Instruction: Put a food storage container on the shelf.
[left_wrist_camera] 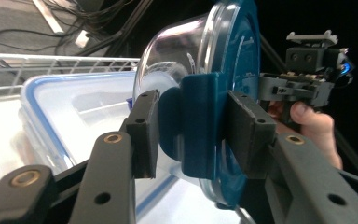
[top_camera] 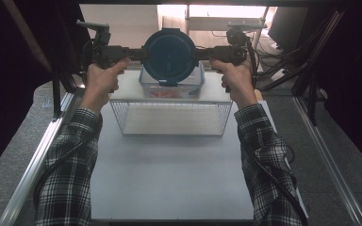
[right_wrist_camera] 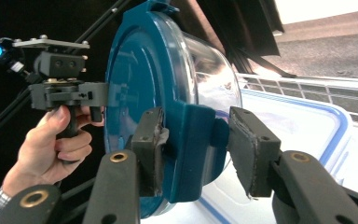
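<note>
A round clear bowl with a dark blue lid (top_camera: 169, 56) hangs in the air, tipped on its side so the lid faces the person. My left gripper (top_camera: 143, 52) is shut on the lid's left clip tab (left_wrist_camera: 193, 135), with a pad on each face of it. On the opposite side, my right gripper (top_camera: 197, 52) is shut on the right clip tab (right_wrist_camera: 193, 154). The bowl's glass body (left_wrist_camera: 168, 56) points away from the person, over a rectangular box. Each gripper view also shows the other hand and its gripper beyond the lid.
Directly under the bowl sits a clear rectangular box with a blue-rimmed lid (top_camera: 172, 87) and something orange inside. A white wire basket (top_camera: 169, 117) stands just in front of it on the pale table (top_camera: 169, 179). Black frame posts and cables flank the table.
</note>
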Motion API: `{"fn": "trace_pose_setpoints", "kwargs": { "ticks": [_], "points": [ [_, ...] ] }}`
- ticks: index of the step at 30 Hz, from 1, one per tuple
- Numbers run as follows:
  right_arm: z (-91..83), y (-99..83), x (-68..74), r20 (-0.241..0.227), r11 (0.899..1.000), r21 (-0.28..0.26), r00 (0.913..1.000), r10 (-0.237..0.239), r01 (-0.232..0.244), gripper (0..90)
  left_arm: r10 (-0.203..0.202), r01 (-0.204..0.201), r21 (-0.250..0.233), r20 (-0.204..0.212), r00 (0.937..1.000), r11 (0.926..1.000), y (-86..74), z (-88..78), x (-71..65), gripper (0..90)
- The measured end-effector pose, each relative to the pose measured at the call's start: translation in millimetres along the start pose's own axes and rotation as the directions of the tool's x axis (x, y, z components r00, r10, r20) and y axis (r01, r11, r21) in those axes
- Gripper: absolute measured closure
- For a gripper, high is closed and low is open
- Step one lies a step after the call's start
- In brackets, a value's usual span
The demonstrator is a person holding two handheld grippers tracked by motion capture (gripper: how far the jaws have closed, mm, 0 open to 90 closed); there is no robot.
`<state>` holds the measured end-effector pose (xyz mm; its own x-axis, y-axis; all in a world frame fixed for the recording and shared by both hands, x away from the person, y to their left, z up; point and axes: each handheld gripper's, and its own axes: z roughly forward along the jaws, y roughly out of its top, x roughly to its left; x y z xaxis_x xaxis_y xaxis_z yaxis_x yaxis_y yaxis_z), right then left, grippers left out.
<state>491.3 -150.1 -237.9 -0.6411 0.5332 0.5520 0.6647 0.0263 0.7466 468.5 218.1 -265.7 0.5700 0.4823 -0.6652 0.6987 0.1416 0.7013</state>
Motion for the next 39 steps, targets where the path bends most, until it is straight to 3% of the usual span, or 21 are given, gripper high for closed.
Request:
{"fn": "trace_pose_setpoints", "kwargs": {
  "ticks": [2, 5, 7, 8, 9, 10, 15, 17, 19, 21, 23, 27, 30, 32, 35, 37, 39],
  "points": [
    [3.5, 0.4, -0.1, 0.023, 1.0, -0.001, 0.9997, 0.007, -0.007, 52.9, -0.038, 0.038, -0.002, 0.001, 0.9993, 0.9993, 0.8, 1.8, 5.0, 54.6],
    [6.8, -0.2, -4.6, 0.016, 0.999, -0.016, 0.9992, 0.035, -0.035, 51.6, -0.076, 0.076, -0.011, 0.012, 0.997, 0.997, 0.3, 5.0, 12.9, 53.5],
    [10.1, -0.8, -8.3, 0.02, 0.998, -0.028, 0.9986, 0.05, -0.05, 49.4, -0.04, 0.039, -0.02, -0.076, 0.9963, 0.999, 1.6, 7.5, 11.0, 51.1],
    [12.5, -0.9, -8.9, 0.034, 0.998, -0.028, 0.9982, 0.05, -0.049, 48.2, -0.025, 0.022, -0.037, -0.076, 0.9968, 0.9991, 2.6, 8.1, 10.2, 57.8],
    [14.1, -0.9, -9.7, 0.067, 0.999, -0.024, 0.9968, 0.043, -0.042, 55.1, -0.02, 0.016, -0.037, -0.104, 0.9944, 0.9992, 4.3, 9.3, 7.8, 56.9],
    [13.7, -1.0, -10.8, 0.057, 0.998, -0.048, 0.9979, 0.031, -0.028, 59.0, -0.004, 0.0, -0.033, -0.122, 0.9925, 0.9994, 5.7, 11.9, 4.8, 58.5],
    [14.2, 0.2, -7.4, 0.12, 0.998, -0.059, 0.9925, -0.022, 0.029, 56.9, 0.043, -0.049, -0.03, -0.18, 0.9827, 0.9984, 6.0, 14.9, -3.4, 55.8],
    [12.5, -0.2, -2.0, 0.177, 0.994, -0.072, 0.9818, -0.068, 0.081, 56.9, 0.061, -0.07, -0.034, -0.203, 0.9772, 0.997, 4.2, 13.8, -5.5, 52.7],
    [8.8, -1.4, 6.6, 0.231, 0.987, -0.073, 0.9651, -0.122, 0.143, 57.6, 0.067, -0.078, -0.04, -0.216, 0.9741, 0.9962, 2.4, 12.5, -7.3, 52.5],
    [2.5, -4.4, 16.8, 0.259, 0.977, -0.061, 0.9488, -0.18, 0.202, 65.0, 0.072, -0.083, -0.044, -0.212, 0.9746, 0.9956, 0.7, 12.1, -8.9, 53.3],
    [-5.5, -9.9, 25.9, 0.266, 0.97, -0.05, 0.9388, -0.218, 0.24, 75.0, 0.072, -0.082, -0.041, -0.205, 0.9761, 0.9957, -0.5, 11.5, -9.3, 54.4],
    [-15.2, -27.1, 39.4, 0.212, 0.957, -0.011, 0.936, -0.281, 0.29, 86.9, 0.066, -0.078, -0.053, -0.2, 0.9777, 0.9956, -3.7, 11.2, -10.4, 56.2],
    [-8.9, -40.4, 41.2, 0.221, 0.942, 0.059, 0.9156, -0.336, 0.331, 88.2, 0.06, -0.075, -0.066, -0.202, 0.9775, 0.995, -5.0, 11.9, -10.6, 56.5],
    [-3.7, -42.5, 37.7, 0.233, 0.943, 0.072, 0.9137, -0.333, 0.326, 88.6, 0.06, -0.077, -0.075, -0.212, 0.9754, 0.9942, -5.7, 12.5, -11.3, 56.5],
    [-0.2, -40.7, 31.8, 0.246, 0.95, 0.045, 0.9179, -0.312, 0.31, 88.6, 0.076, -0.095, -0.069, -0.233, 0.9694, 0.993, -5.2, 13.3, -13.7, 55.8],
    [0.6, -39.3, 28.1, 0.246, 0.953, 0.042, 0.9216, -0.3, 0.299, 88.5, 0.096, -0.115, -0.062, -0.249, 0.9638, 0.9915, -4.8, 13.5, -15.6, 55.8],
    [0.0, -41.4, 26.4, 0.241, 0.953, 0.042, 0.9232, -0.3, 0.299, 87.3, 0.13, -0.154, -0.066, -0.274, 0.953, 0.9859, -4.8, 12.5, -19.0, 57.6]
  ]
}}
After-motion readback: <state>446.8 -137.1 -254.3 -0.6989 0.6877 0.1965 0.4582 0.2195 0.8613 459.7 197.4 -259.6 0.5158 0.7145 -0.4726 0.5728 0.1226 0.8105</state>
